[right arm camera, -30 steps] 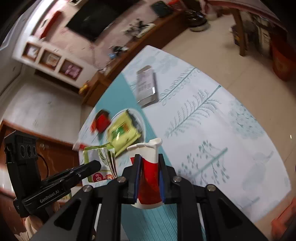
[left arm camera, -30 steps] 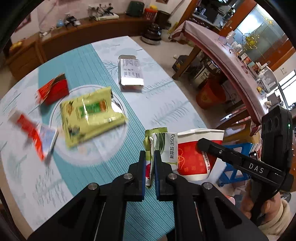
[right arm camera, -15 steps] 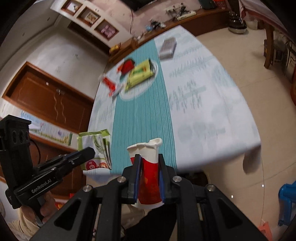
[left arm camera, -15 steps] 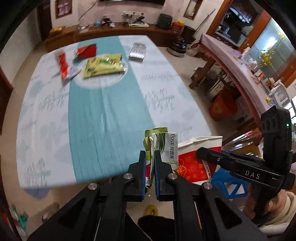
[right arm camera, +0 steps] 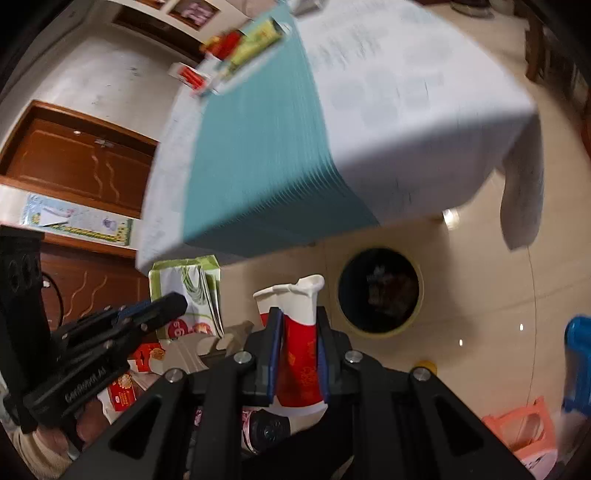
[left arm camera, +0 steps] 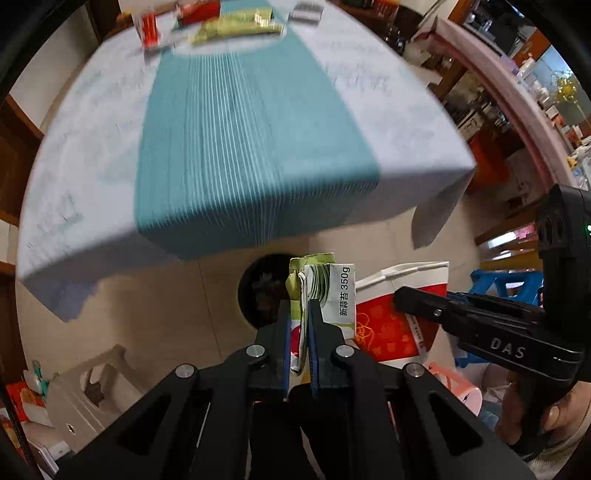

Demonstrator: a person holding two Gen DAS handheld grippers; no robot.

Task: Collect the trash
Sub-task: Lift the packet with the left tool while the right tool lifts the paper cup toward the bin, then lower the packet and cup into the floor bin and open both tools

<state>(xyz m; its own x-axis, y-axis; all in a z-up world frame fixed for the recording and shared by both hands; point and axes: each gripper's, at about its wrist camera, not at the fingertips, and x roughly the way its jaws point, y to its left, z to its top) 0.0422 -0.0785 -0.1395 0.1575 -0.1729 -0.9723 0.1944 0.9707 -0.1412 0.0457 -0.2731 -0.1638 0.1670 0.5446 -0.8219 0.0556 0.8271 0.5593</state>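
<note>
My left gripper (left arm camera: 298,308) is shut on a crumpled green and white food bag (left arm camera: 332,291) marked 350g. My right gripper (right arm camera: 298,314) is shut on a squashed red and white paper cup (right arm camera: 295,299). Both hang off the near end of the table, above the floor. A round trash bin (left arm camera: 258,291) with a dark inside stands on the tiles just under the table's edge, right behind the bag. In the right wrist view the yellow-rimmed bin (right arm camera: 380,291) lies just right of the cup, with the left gripper (right arm camera: 177,301) and its bag (right arm camera: 184,280) at the left.
The table with a teal and white cloth (left arm camera: 240,147) fills the upper view. A yellow-green bag (left arm camera: 236,27) and red wrappers (left arm camera: 147,26) lie at its far end. A beige stool (left arm camera: 92,387), a blue stool (left arm camera: 506,284) and a pink stool (right arm camera: 524,424) stand on the floor.
Both grippers have drawn back from over the table and sunk, each keeping its load. The table's near edge and the bin on the floor have come into view.
</note>
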